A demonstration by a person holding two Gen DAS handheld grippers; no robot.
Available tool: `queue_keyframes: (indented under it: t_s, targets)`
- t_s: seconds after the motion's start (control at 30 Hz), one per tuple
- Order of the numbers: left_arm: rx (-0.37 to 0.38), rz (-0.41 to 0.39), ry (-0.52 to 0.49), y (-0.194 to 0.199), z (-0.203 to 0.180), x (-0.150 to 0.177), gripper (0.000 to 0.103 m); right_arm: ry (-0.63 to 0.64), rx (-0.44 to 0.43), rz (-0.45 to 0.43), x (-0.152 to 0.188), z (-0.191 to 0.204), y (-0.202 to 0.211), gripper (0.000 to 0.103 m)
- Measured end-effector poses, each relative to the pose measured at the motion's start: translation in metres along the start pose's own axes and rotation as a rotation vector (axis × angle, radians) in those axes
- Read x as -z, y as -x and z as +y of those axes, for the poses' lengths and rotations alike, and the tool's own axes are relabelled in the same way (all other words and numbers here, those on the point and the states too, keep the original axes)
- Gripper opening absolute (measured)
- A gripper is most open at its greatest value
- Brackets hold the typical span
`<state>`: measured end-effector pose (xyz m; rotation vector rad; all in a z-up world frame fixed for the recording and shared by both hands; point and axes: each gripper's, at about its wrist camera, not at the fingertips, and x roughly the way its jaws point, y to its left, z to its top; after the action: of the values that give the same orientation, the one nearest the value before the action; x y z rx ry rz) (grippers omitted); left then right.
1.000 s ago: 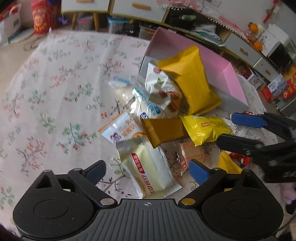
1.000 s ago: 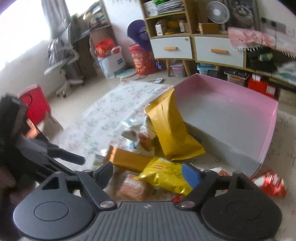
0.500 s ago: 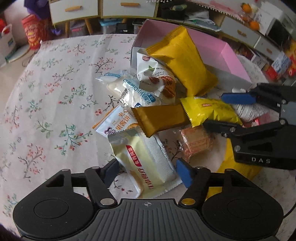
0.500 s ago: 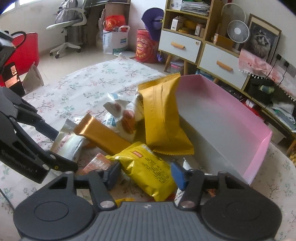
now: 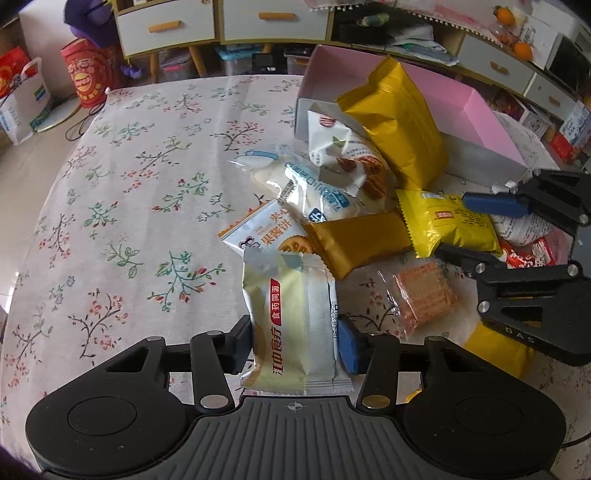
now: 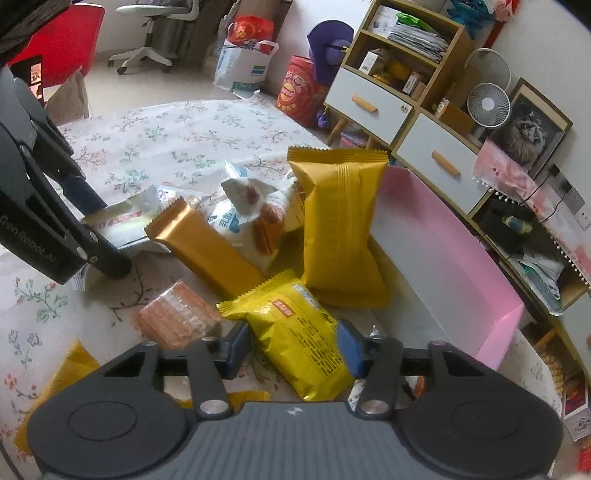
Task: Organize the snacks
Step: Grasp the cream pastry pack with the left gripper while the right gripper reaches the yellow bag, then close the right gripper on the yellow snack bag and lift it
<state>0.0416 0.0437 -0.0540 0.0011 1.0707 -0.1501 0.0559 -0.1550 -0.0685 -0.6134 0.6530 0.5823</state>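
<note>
Now closing on two packets at once, one per gripper, over a flowered surface point(image 5: 122, 192). Left gripper point(image 5: 295, 341): jaws narrowed, just been closing, pads against both sides of a cream packet point(image 5: 291, 317) with a red label, so gripped near its lower end; packet at 6 o'clock in the left wrist view, lying lengthwise toward 12. Right gripper point(image 6: 291, 347): jaws likewise just been closing, now pinching a yellow packet point(image 6: 295, 332) by its near half; packet at 6 o'clock in the right wrist view, its crimped far edge toward 11. Seen from the left wrist as well, at 3 o'clock, with the yellow packet between blue pad and black finger. Heaped around 1 o'clock of the left view: a gold bar point(image 5: 358, 240) touching the yellow packet's crimp, a white biscuit packet point(image 5: 266, 232) partly under the cream one, a clear wafer packet point(image 5: 421, 295) just right of the cream one, white pastry packets point(image 5: 343, 166) beyond. Leaning on the corner of a pink box point(image 5: 465, 110) at 1 o'clock, a big gold bag point(image 5: 399, 122). Box interior bare as far as visible. Behind, at 12 o'clock, white drawers point(image 5: 166, 22) and a red tub point(image 5: 86, 74) on the floor.
</note>
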Motion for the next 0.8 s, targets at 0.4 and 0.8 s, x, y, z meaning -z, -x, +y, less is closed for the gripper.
queue_keyframes:
  t_s: [0.4, 0.8]
  targets:
    - [0.033, -0.039, 0.07, 0.014, 0.014, -0.001, 0.045, -0.142, -0.019, -0.052, -0.012, -0.008, 0.021, 0.0]
    - [0.071, -0.086, 0.12, 0.03, 0.025, -0.006, 0.045, -0.319, -0.09, -0.092, -0.014, -0.033, 0.034, 0.0]
